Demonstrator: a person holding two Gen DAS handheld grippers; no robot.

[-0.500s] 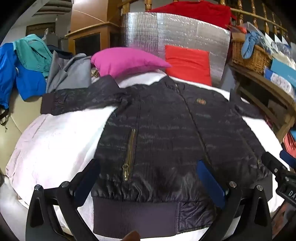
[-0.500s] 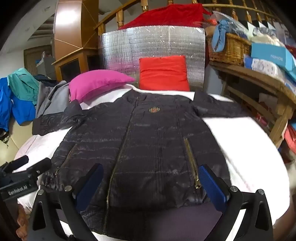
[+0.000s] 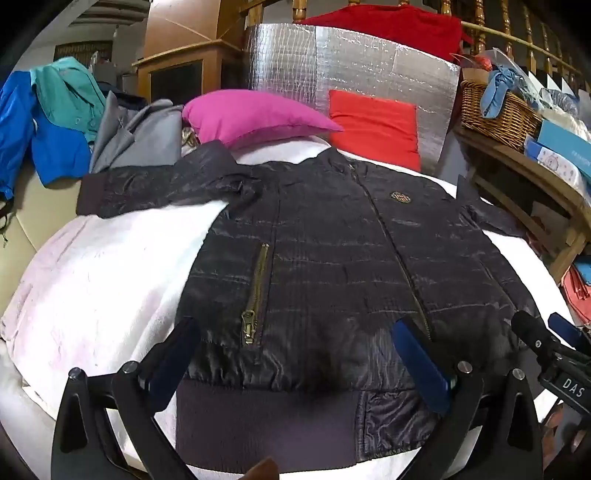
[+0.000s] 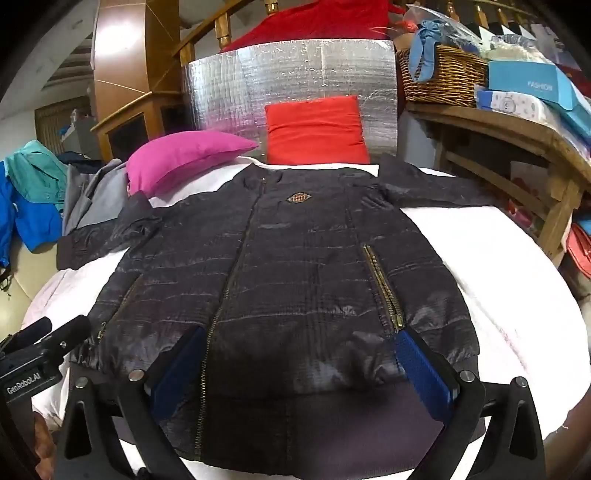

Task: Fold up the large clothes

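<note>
Between the widely parted blue pads of the left gripper (image 3: 295, 339): ribbed hem and lower front of a black quilted jacket (image 3: 332, 266), nothing clamped, jaws spread to full width over the garment. Just beyond the left pad, a brass pocket zipper (image 3: 256, 291) running upward. Off the right jaw, at frame edge, the other tool visible, lettered "DAS". Between the equally wide-set pads of the right gripper (image 4: 299, 347): same jacket (image 4: 295, 266), hem directly below the jaws, nothing held. Cannot tell whether either pair of pads touches the fabric. Centre zip (image 4: 229, 295) rising just inside the left pad; second pocket zipper (image 4: 384, 288) ending just ahead of the right pad. Jacket laid flat, front up, zipped closed, on a white cover (image 3: 103, 288) over a bed. Farther ahead of the jaws, a chest badge (image 4: 299, 198) near the collar. One sleeve (image 3: 155, 188) stretched out well left of the left jaw, the other sleeve (image 4: 436, 188) out to the right. Beyond the collar: magenta pillow (image 3: 255, 116) ahead and left, red cushion (image 4: 316, 129) ahead, touching a silver foil panel (image 4: 288, 77) standing behind. Far left: grey garment (image 3: 144, 136), blue and teal clothing (image 3: 48, 122). Far right: wicker basket (image 4: 443, 77) and blue boxes (image 4: 532, 85) on a wooden shelf (image 4: 517, 129). At rear, red cloth (image 3: 388, 24) draped over a wooden railing.
</note>
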